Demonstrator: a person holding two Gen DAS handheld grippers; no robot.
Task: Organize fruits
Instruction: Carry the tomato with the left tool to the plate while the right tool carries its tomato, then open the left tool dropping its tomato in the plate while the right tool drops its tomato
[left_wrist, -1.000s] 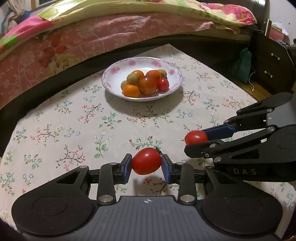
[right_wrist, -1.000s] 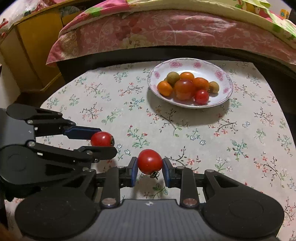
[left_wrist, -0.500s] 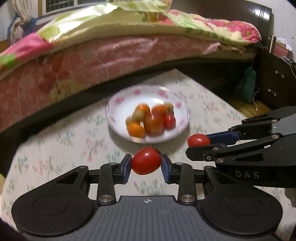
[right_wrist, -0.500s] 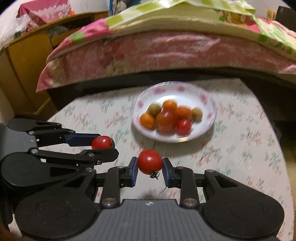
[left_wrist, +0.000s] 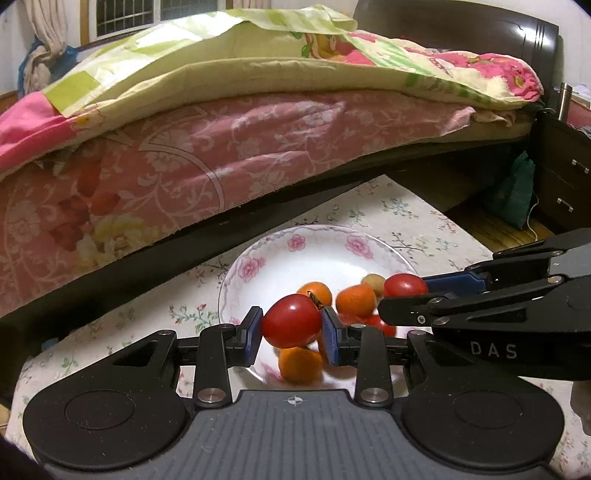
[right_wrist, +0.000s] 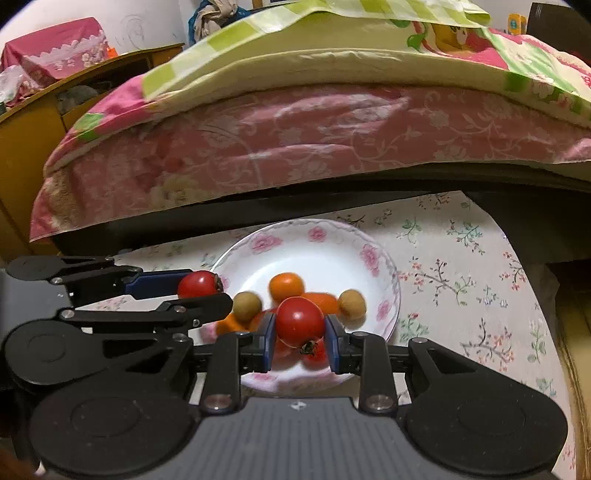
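Observation:
My left gripper (left_wrist: 291, 328) is shut on a red tomato (left_wrist: 291, 320) and holds it over the near rim of a white floral plate (left_wrist: 266, 266). My right gripper (right_wrist: 300, 334) is shut on another red tomato (right_wrist: 300, 321) over the same plate (right_wrist: 321, 240). Each gripper shows in the other's view, the right one (left_wrist: 406, 295) at the right, the left one (right_wrist: 201, 290) at the left. The plate holds several small orange, red and greenish fruits (right_wrist: 286, 285).
The plate stands on a table with a floral cloth (right_wrist: 461, 258). A bed with pink and yellow quilts (left_wrist: 240, 147) rises close behind the table. A dark drawer unit (left_wrist: 565, 177) stands at the right, a wooden cabinet (right_wrist: 29, 122) at the left.
Both grippers have moved forward with their tomatoes, from over the cloth to over the plate. The plate looks much closer and lower in both views.

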